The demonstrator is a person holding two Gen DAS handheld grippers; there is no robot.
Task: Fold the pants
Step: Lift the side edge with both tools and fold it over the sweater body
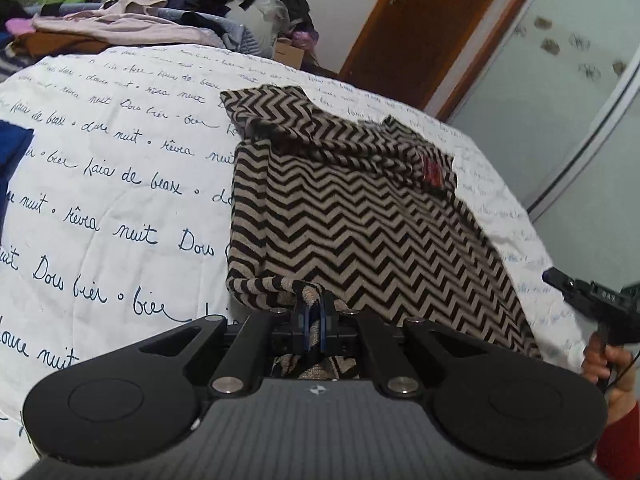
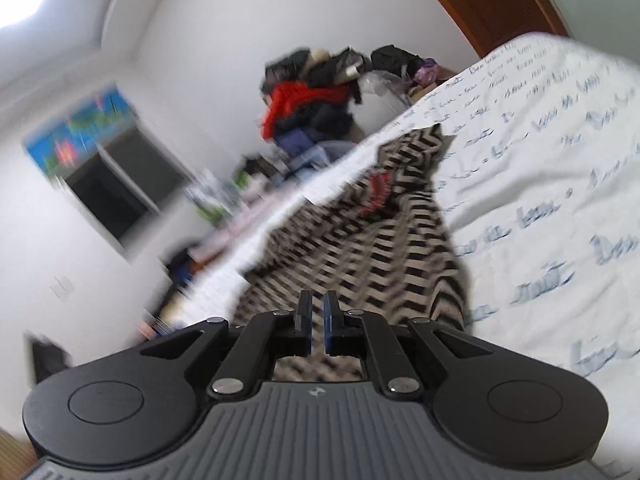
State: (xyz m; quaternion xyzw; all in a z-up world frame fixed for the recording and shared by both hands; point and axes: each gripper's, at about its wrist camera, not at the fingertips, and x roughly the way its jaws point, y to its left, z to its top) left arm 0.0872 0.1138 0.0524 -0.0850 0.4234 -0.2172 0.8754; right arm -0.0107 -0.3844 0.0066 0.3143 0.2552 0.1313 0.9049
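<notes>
**Holding the pants by the near edge**

Pinching a bunched bit of cloth, the left tongs [image 1: 315, 312] are closed tight on the near hem of the pants [image 1: 352, 216]. The cloth pokes up between the two blue pads, and more of it hangs under them.

The right tongs [image 2: 317, 322] look almost closed too, with just a thin gap. The zigzag cloth lies right under and past them. That picture is blurry, so I cannot see if any cloth is truly caught between the pads. In the left view, the right tongs sit off to the side, near the far edge of the pants, with a hand [image 1: 612, 368] holding the handle.

The pants are black and tan zigzag. They lie spread out on the bed [image 1: 120, 168], which has a white cover with blue writing. The top end is already flopped over, and a small red label [image 1: 434, 170] shows there.

Past the bed sits a big pile of clothes [image 1: 192, 4], and a brown door [image 1: 432, 28].

What could go wrong? If the right tongs hold little or no cloth, only one corner will come up, and the fold will end up crooked. The pinch on the left is small, so a quick pull could slip it loose. Dragging could also mess up the fold at the top.
</notes>
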